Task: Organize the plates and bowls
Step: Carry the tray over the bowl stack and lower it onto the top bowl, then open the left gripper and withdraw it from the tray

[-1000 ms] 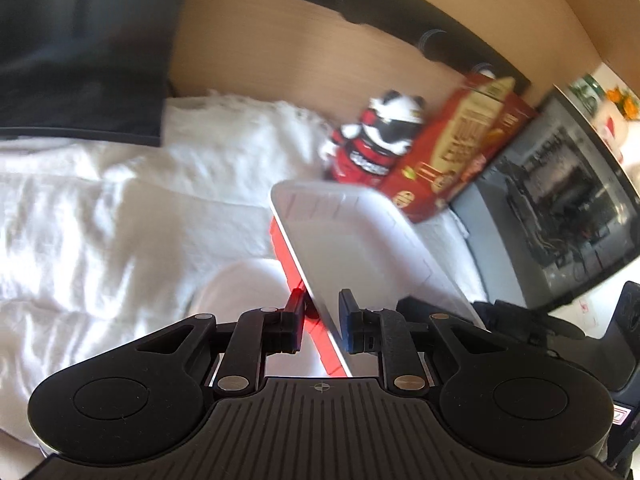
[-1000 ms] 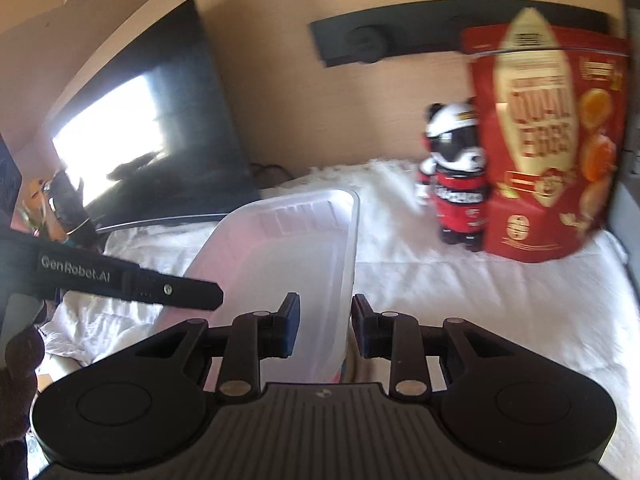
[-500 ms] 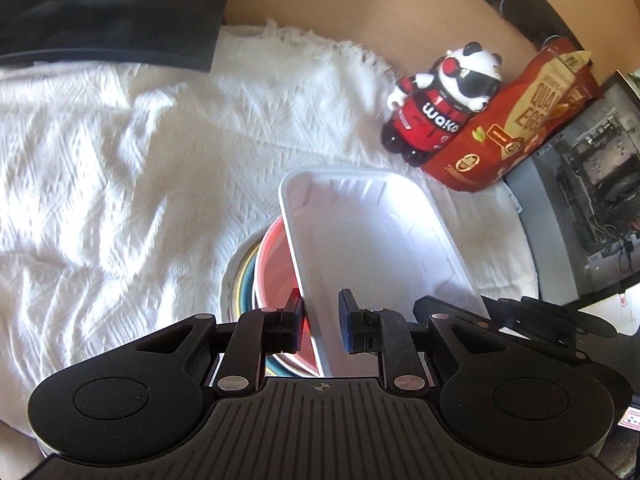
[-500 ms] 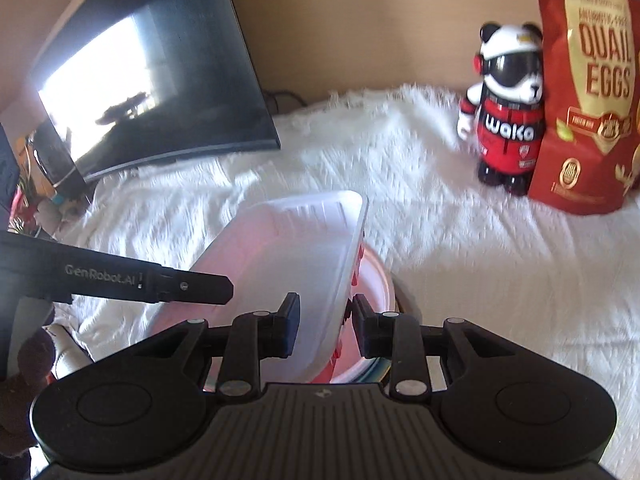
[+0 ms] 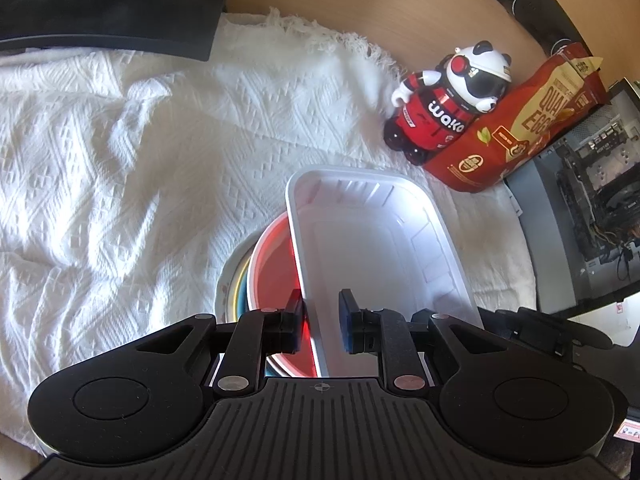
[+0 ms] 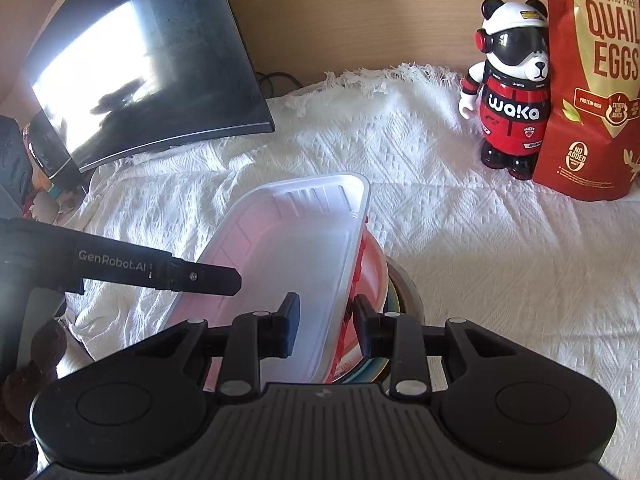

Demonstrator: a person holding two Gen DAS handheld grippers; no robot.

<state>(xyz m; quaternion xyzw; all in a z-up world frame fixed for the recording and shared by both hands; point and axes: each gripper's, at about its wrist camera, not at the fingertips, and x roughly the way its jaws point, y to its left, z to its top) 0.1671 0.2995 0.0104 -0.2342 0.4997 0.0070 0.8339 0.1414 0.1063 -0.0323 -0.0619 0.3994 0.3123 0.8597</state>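
Observation:
A white rectangular tray [image 5: 372,248] [image 6: 288,248] with a red underside rests tilted on a stack of dishes: a red bowl [image 5: 272,268] [image 6: 374,268] on top of coloured plates [image 5: 230,280] [image 6: 404,284]. My left gripper [image 5: 320,320] is shut on the tray's left long rim. My right gripper [image 6: 326,320] holds the opposite rim; its jaws are opening, with the rim still between the pads. The left gripper's black body [image 6: 160,270] shows in the right wrist view, and the right one's [image 5: 540,328] in the left wrist view.
A white textured cloth [image 5: 120,160] covers the surface. A dark monitor [image 6: 140,72] stands at the back left. A panda figure [image 6: 512,92] and a red quail-egg bag [image 6: 592,80] stand at the back right, beside an open computer case [image 5: 592,208].
Both grippers came down with the tray, from in the air to resting on the red bowl and plates. The right jaws have parted slightly.

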